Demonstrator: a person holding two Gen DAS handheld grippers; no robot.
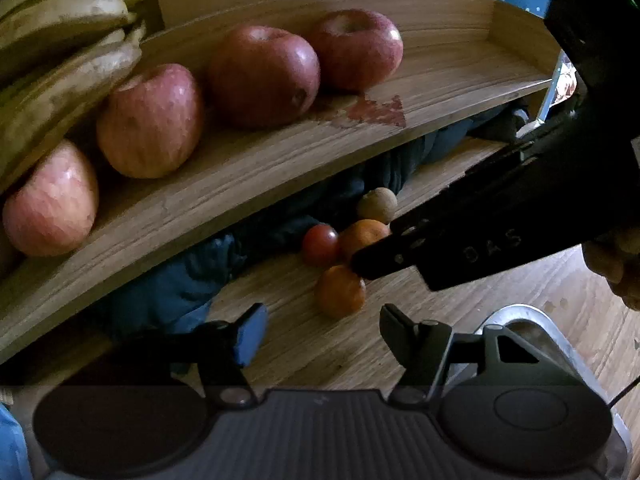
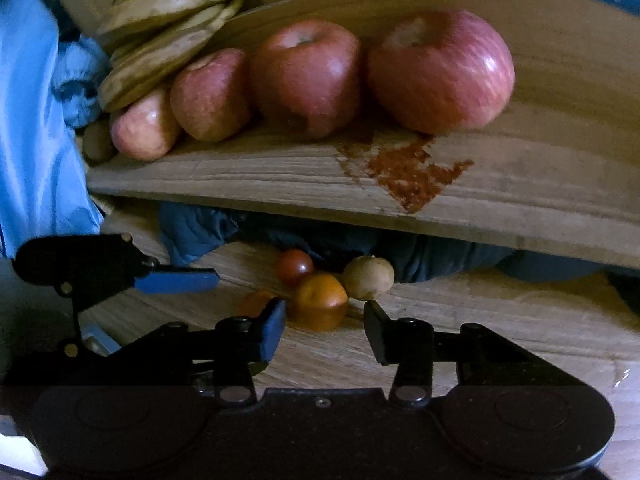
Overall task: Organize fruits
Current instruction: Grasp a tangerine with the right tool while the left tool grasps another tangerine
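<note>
1. Holding nothing, your left gripper hangs with its jaws spread wide above the wooden table, short of the small fruit.
2. Your right gripper is likewise open and empty; its fingertips flank the nearest orange without touching it.
3. You have a loose cluster on the table under the tray's front edge: two oranges, a cherry tomato and a pale brown round fruit, all touching or just beside one another.
4. Your raised wooden tray carries four red apples in a row, with a bunch of bananas resting at their left end.
5. A reddish stain marks the tray's front surface.
6. Dark blue cloth lies bunched beneath the tray.
</note>
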